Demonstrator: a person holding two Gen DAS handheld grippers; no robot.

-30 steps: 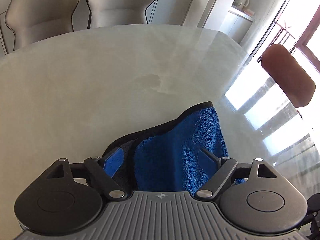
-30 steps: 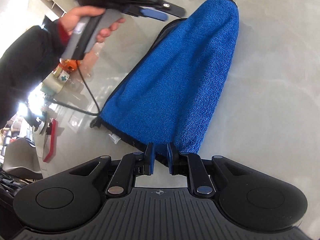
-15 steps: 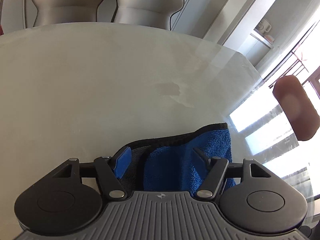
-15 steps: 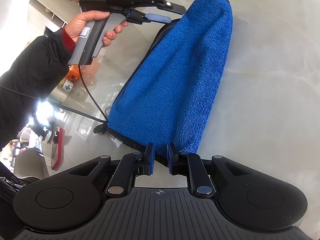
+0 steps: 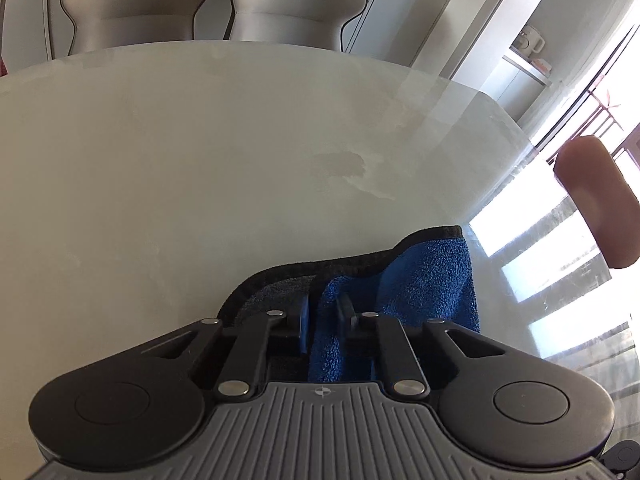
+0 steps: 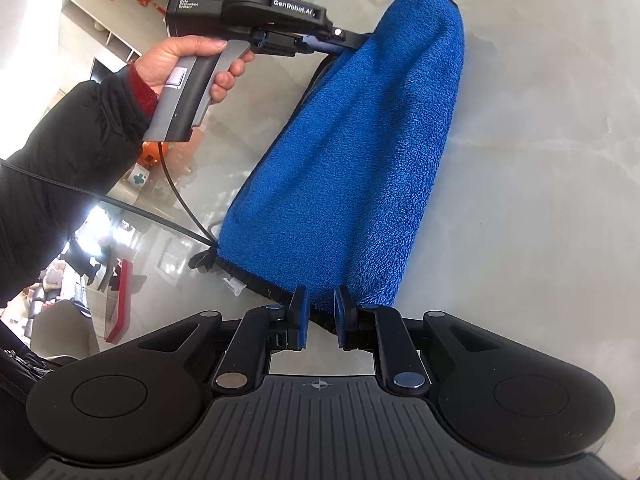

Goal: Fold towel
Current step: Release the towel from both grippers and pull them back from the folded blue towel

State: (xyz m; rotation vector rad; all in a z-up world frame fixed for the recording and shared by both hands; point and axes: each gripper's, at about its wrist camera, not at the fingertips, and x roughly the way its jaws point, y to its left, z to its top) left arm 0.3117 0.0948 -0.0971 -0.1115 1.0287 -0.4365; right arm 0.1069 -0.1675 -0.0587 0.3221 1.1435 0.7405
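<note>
I have the blue towel (image 6: 352, 152) lying on the pale marble table (image 6: 540, 180), already doubled lengthwise into a long strip with its black binding along one side. My right tongs (image 6: 322, 316) are pinched narrow on the near end of that strip, cloth squeezed between the pads. At the far end, my left tongs (image 5: 323, 316) are closing right now, and the left wrist view shows blue pile and the dark underside of the towel bunched between the pads there. In the right wrist view a hand (image 6: 188, 60) in a dark sleeve grips the left handle at the towel's far corner.

So I judge this to be the grasp step ahead of the next fold: both ends of the strip taken up. The next move, as I read it, is to lift one end clear of the table and carry it over toward the other, keeping the strip taut enough that the layers stay aligned. The risk is the left bite catching only the top layer, so I'd check that both layers rise together.
</note>
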